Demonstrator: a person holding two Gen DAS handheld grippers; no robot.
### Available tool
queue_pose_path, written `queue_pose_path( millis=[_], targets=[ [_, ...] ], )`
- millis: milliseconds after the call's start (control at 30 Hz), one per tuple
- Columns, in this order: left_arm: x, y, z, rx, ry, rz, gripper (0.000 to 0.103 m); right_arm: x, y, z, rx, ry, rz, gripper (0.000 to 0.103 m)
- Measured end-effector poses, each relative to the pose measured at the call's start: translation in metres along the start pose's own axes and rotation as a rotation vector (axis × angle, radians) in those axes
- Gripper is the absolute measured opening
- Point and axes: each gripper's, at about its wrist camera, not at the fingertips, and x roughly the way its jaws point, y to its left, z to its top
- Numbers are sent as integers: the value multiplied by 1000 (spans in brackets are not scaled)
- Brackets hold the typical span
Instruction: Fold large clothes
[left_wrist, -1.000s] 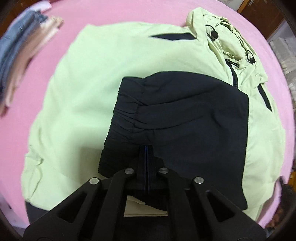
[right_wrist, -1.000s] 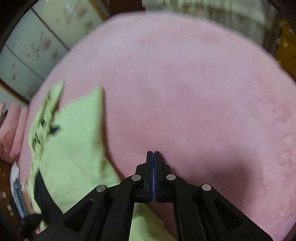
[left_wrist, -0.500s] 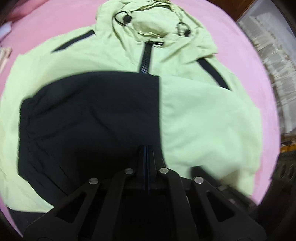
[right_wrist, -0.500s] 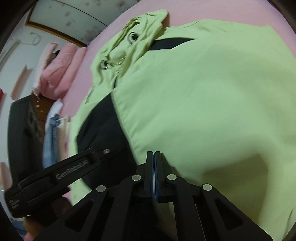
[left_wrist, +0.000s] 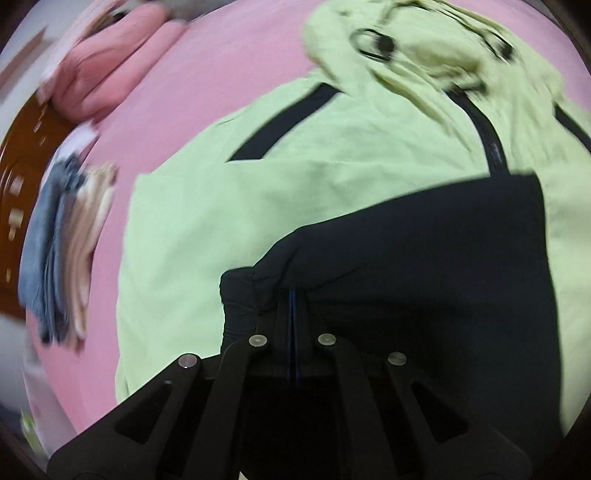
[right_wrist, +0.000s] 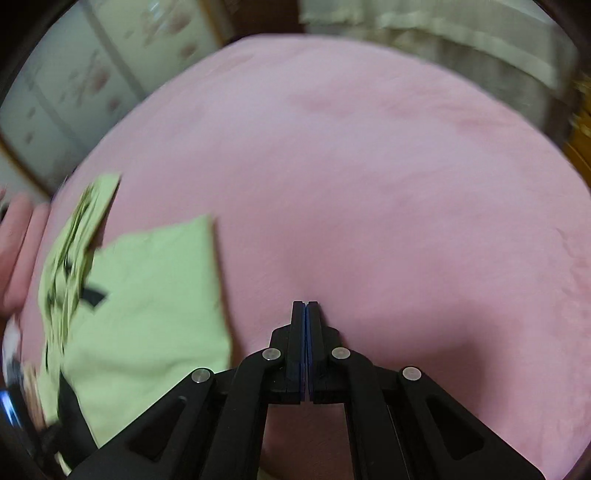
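A pink bedspread (right_wrist: 369, 203) covers the whole bed, soft and plain, with only faint creases across the open stretch. Near its left edge a small pile of folded clothes (left_wrist: 62, 243) lies on the spread, blue denim beside pale beige and cream pieces, blurred in the left wrist view. Toward the far corner on that side sit rolled pink pillows (left_wrist: 107, 70), bunched together against the edge. Beyond that edge is dark brown wooden furniture (left_wrist: 14, 177) with small pale fittings. Past the far side of the bed stand pale wardrobe doors (right_wrist: 92, 81) patterned with faint pink flowers, and beside them hang cream curtains (right_wrist: 443, 40).
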Motion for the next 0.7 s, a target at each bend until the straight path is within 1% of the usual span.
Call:
queue_pose_path(
  millis=[33,100,133,167,200,267,300,333,367,433,467,500,567,633,700],
  targets=[
    [-6,-4,3,-29,-3,-2,1,-7,3,-1,27,-28,-1,0],
    [-28,-7,2,-58,-71,-51,1,-20,19,-4,-7,-76,20,1],
    [-43,-5,-3,-54,-111,-67,1,-29,38,-9,-71,-104,62,4],
    [-57,-9,-4,-43,-139,-84,1,-33,58,-11,-120,-96,113,5],
    [-68,-19,-4,-25,-157,-130,1,-32,77,-18,-164,-62,185,5],
    [-89,-23,-3,-7,-162,-222,1,-26,110,-33,-221,29,320,5],
    [-95,-34,-2,1,-158,-284,1,-18,130,-37,-235,62,358,5],
    [-94,-34,2,3,-148,-310,1,-7,151,-41,-245,112,399,5],
    [-94,-44,5,7,-123,-338,1,-5,169,-55,-246,146,424,5],
    [-92,-63,7,9,-75,-379,1,18,188,-64,-232,252,485,5],
    [-87,-56,5,3,-60,-383,1,29,197,-68,-223,291,495,6],
    [-80,-55,6,-11,-36,-372,1,40,205,-69,-218,313,484,6],
    [-67,-41,9,-62,-4,-318,1,49,196,-60,-204,316,486,6],
    [-56,-25,10,-116,10,-284,1,59,188,-45,-167,279,487,6],
    [-45,-2,9,-177,23,-226,1,66,173,-30,-130,236,476,6]
  ],
)
